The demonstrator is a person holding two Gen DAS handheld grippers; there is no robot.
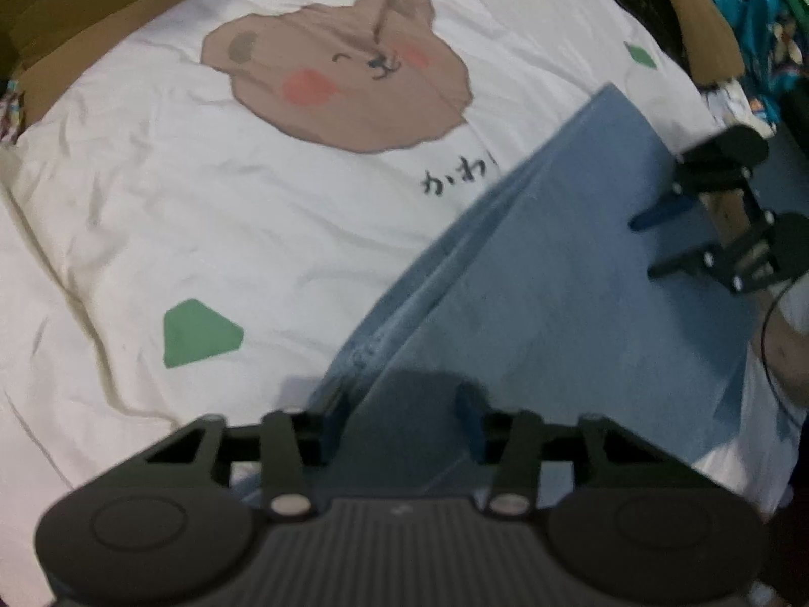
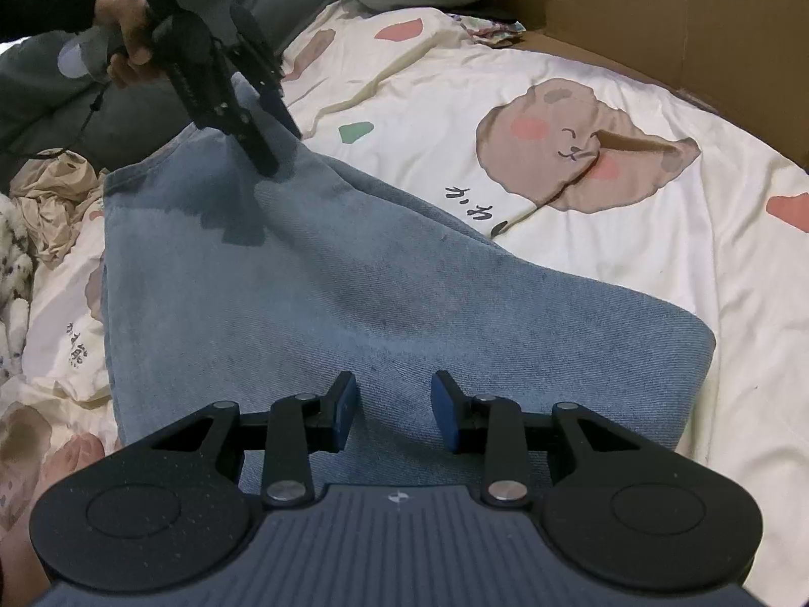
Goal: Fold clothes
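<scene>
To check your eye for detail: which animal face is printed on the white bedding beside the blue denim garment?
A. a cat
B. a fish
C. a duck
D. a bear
D: a brown bear face with pink cheeks shows on the white bedding, beside the denim garment.

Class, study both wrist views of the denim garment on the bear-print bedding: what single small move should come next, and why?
Probably close the left tool on the denim garment's far edge. In the right wrist view its fingers straddle a raised ridge of cloth at that corner, but a firm pinch isn't evident. The right tool hovers open over the near folded end, gripping nothing, and the bear-print bedding lies beyond.
</scene>
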